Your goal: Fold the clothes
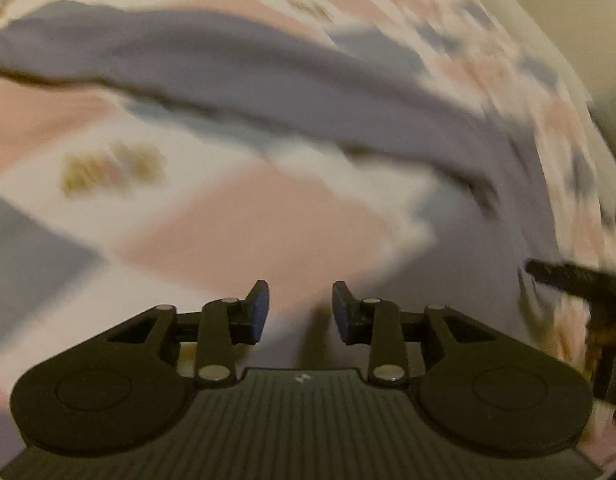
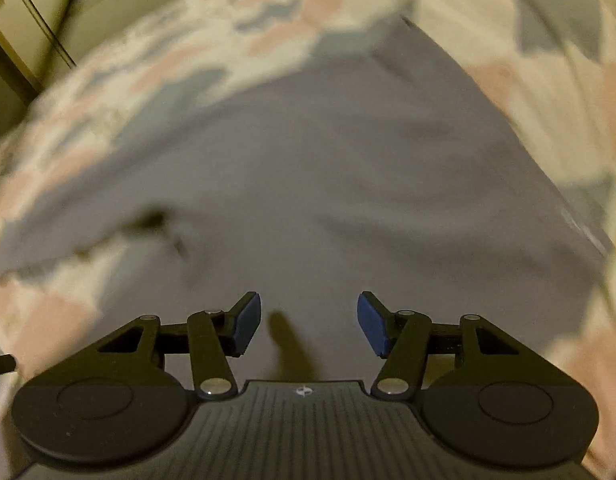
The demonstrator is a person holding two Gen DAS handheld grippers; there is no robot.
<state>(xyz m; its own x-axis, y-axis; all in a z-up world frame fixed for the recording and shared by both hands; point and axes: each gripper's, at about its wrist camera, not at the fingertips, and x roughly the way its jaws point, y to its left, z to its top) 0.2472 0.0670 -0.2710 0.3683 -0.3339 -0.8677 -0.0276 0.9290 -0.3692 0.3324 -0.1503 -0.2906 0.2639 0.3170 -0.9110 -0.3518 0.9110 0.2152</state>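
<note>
The right gripper hangs directly over the grey garment, its blue-padded fingers spread wide with nothing between them, their shadow falling on the cloth just below. The left gripper is also parted and empty, the gap a little narrower, and it sits above the patchwork bedspread right beside the garment's near left edge rather than over it. So the right hand looks the nearer of the two to the fabric

In the right wrist view the garment spreads flat and runs away from the fingers, its long axis pointing forward, narrowing to a far corner at the top of the frame. To the left a long strip, probably a sleeve, reaches out sideways across the pink, white and grey squares; in the left wrist view it crosses the frame from right to left, well beyond the fingers. A dark bit of the other tool pokes in at that view's right edge

Both views are smeared, so hems and seams cannot be made out. No basket, box or other container is in view

My guess is the coming move is a grab at the near hem or the sleeve
</note>
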